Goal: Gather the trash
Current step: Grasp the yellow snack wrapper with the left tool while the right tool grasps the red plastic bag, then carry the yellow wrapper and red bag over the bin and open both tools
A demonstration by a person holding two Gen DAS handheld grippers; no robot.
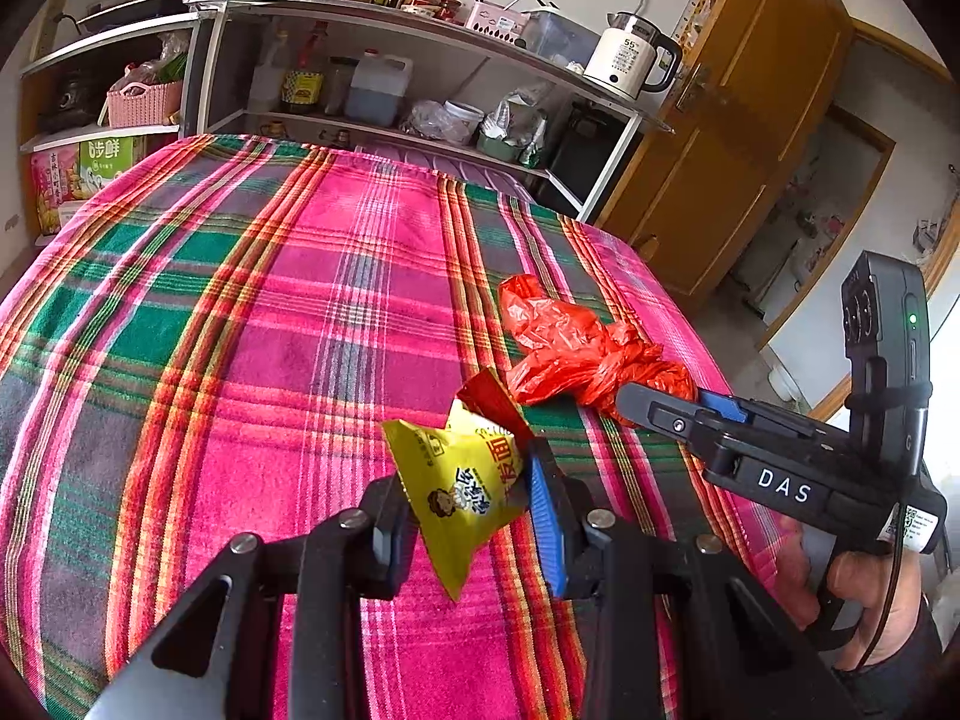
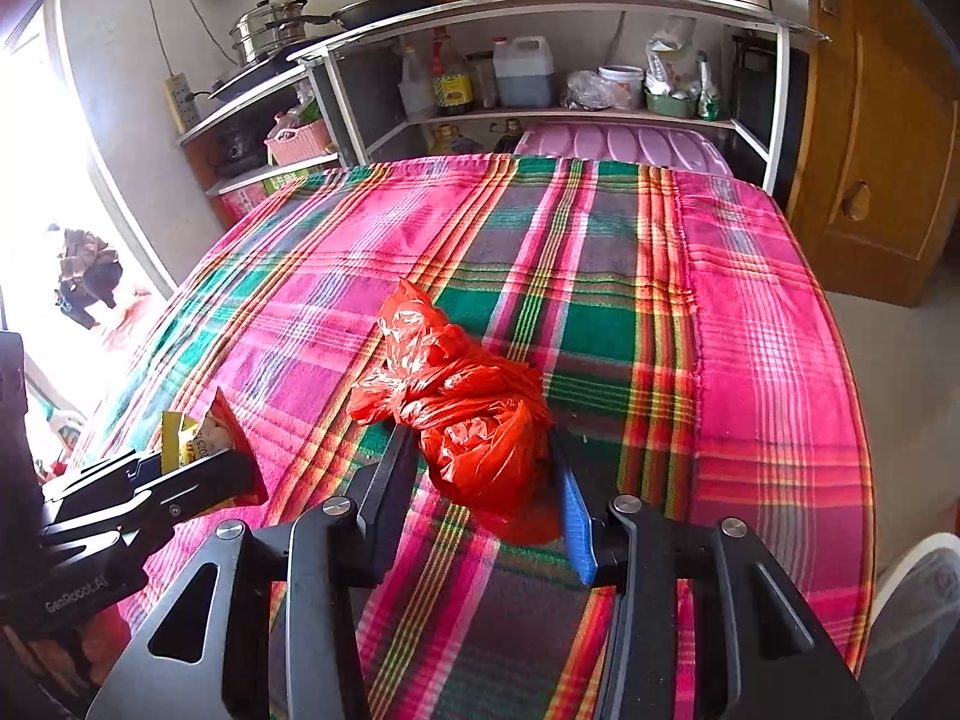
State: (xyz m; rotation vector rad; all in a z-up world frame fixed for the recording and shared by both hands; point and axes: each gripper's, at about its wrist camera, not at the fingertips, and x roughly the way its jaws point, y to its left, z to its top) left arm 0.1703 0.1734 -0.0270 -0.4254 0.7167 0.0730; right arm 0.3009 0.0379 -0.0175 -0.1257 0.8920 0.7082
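crumpled red bag (image 2: 462, 420) between the spread right gripper (image 2: 480, 498); left gripper (image 1: 468, 516) pinching yellow wrapper (image 1: 462, 486).

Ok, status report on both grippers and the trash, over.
Left gripper clamped on yellow snack wrapper, lifted. Right gripper straddling red plastic bag on plaid tablecloth, grip unconfirmed. Nothing in the way.

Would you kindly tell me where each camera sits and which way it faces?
Left wrist: on the left gripper, looking down across the plaid tablecloth toward the kitchen shelves; its jaws pinch a yellow snack wrapper; a hand holds the right gripper.
Right wrist: on the right gripper, facing the same shelves; its jaws straddle the red plastic bag; the left gripper shows lower left.
Shared: tablecloth, bag, wrapper, shelves, kettle.
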